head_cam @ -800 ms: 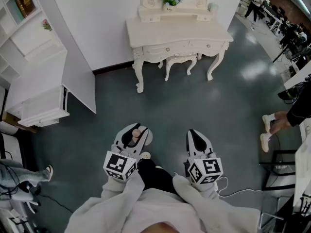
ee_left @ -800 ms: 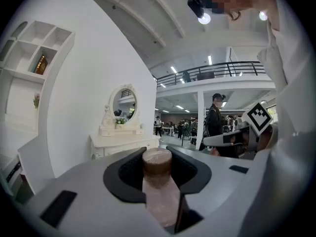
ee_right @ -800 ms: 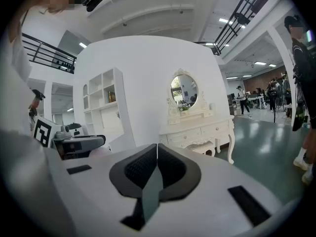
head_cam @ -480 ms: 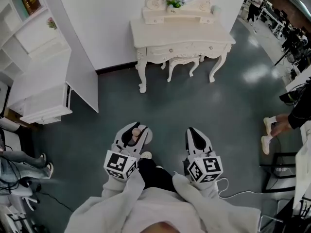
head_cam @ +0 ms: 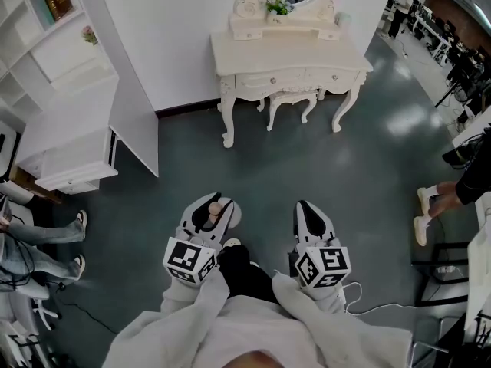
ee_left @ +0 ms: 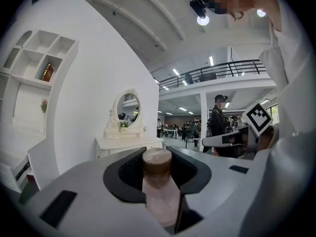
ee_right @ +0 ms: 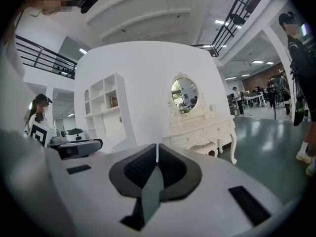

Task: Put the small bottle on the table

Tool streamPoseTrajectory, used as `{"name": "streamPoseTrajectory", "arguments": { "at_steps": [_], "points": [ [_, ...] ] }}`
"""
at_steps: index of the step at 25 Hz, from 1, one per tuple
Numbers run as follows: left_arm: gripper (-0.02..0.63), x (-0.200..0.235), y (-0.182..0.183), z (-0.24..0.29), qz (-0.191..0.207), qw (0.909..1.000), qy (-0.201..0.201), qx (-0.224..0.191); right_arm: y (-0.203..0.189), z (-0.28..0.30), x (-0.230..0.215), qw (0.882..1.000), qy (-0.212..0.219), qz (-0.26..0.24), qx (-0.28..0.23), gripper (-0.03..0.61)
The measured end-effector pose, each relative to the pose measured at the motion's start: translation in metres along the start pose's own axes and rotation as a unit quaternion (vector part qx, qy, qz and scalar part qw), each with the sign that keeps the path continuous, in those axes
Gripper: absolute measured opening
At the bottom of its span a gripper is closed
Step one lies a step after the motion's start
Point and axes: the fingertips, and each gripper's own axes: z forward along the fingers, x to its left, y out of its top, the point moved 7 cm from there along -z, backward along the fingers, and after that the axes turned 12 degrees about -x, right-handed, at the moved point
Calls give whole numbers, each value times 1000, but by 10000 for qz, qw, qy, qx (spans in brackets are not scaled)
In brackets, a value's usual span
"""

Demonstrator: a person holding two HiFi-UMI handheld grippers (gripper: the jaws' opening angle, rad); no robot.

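A small pink bottle [ee_left: 159, 191] with a brown cap stands upright between the jaws of my left gripper [ee_left: 157, 169], which is shut on it. In the head view the bottle [head_cam: 215, 209] shows as a pale spot inside the left gripper [head_cam: 211, 211], held low in front of the body. My right gripper [head_cam: 310, 219] hangs beside it, shut and holding nothing; its pads [ee_right: 157, 169] meet in the right gripper view. The white dressing table [head_cam: 288, 52] with an oval mirror stands well ahead against the white wall, also seen as the table [ee_left: 126, 142] in the left gripper view.
A white stool [head_cam: 291, 102] sits under the dressing table. White shelving and a low cabinet [head_cam: 65, 159] stand at the left. A seated person's legs [head_cam: 46, 244] are at far left, another person's feet [head_cam: 423, 213] at right. Grey floor lies between me and the table.
The view has shifted slightly: the dressing table sits a little farther right and lower in the picture. The person's legs at far left have come into view. Both grippers hold the same pose.
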Motion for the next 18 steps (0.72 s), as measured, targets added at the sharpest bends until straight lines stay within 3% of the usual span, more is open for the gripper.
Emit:
{"name": "streamPoseTrajectory", "arguments": {
  "at_steps": [9, 18],
  "points": [
    [135, -13, -3, 13, -58, 9999, -157, 40, 5, -8, -16, 9997, -216, -130, 2, 37],
    [135, 2, -6, 72, 13, 9993, -361, 59, 20, 32, -48, 9990, -335, -280, -116, 37]
  ]
}}
